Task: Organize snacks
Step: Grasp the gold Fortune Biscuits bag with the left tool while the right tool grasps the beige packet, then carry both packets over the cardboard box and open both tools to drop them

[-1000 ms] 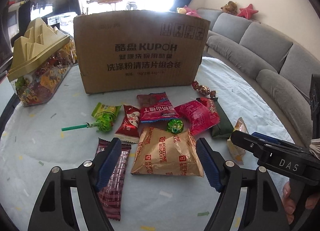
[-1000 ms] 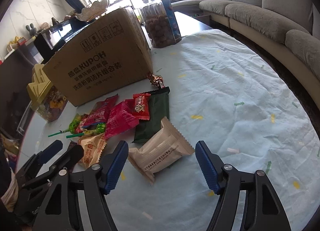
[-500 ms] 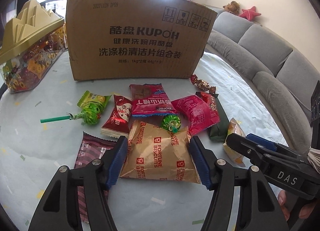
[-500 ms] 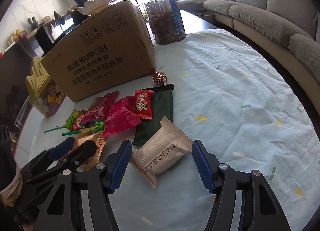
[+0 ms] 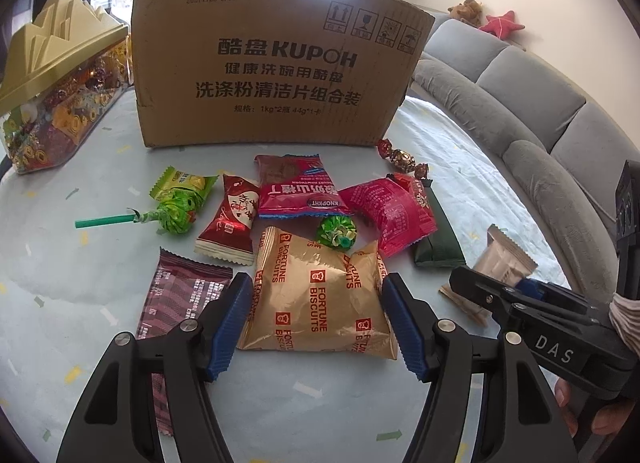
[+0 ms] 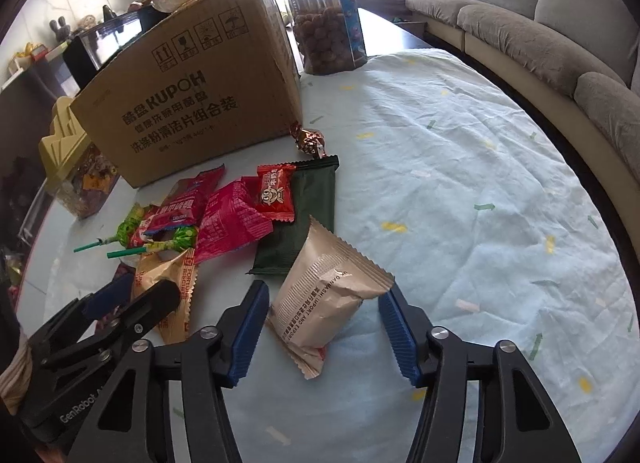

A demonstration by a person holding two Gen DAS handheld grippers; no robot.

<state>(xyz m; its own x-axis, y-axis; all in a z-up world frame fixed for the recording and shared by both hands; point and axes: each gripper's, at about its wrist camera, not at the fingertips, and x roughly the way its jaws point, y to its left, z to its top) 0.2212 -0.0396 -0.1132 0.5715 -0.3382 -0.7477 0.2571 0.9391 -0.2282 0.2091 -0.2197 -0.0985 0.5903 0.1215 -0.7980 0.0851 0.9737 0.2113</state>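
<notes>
Snack packets lie on the pale tablecloth in front of a brown cardboard box (image 5: pixel 276 67). My left gripper (image 5: pixel 318 325) is open, its blue pads on either side of a gold Fortune Biscuits bag (image 5: pixel 320 295), close to its edges. My right gripper (image 6: pixel 322 333) is open, straddling a beige packet (image 6: pixel 328 295), which also shows in the left wrist view (image 5: pixel 502 267). Nearby lie a maroon bar (image 5: pixel 180 295), a dark green bar (image 6: pixel 300 227), pink packets (image 5: pixel 394 215), red packets (image 5: pixel 296 189), and green lollipops (image 5: pixel 172 213).
A clear candy container with a gold lid (image 5: pixel 52 87) stands left of the box. A jar of round snacks (image 6: pixel 328 31) stands behind the box on the right. Foil candies (image 5: pixel 400 157) lie by the box corner. A grey sofa (image 6: pixel 560 35) curves around the table's right side.
Both grippers have moved forward and down over their packets. The left jaws have narrowed around the gold bag. The right jaws have narrowed a little around the beige packet.
</notes>
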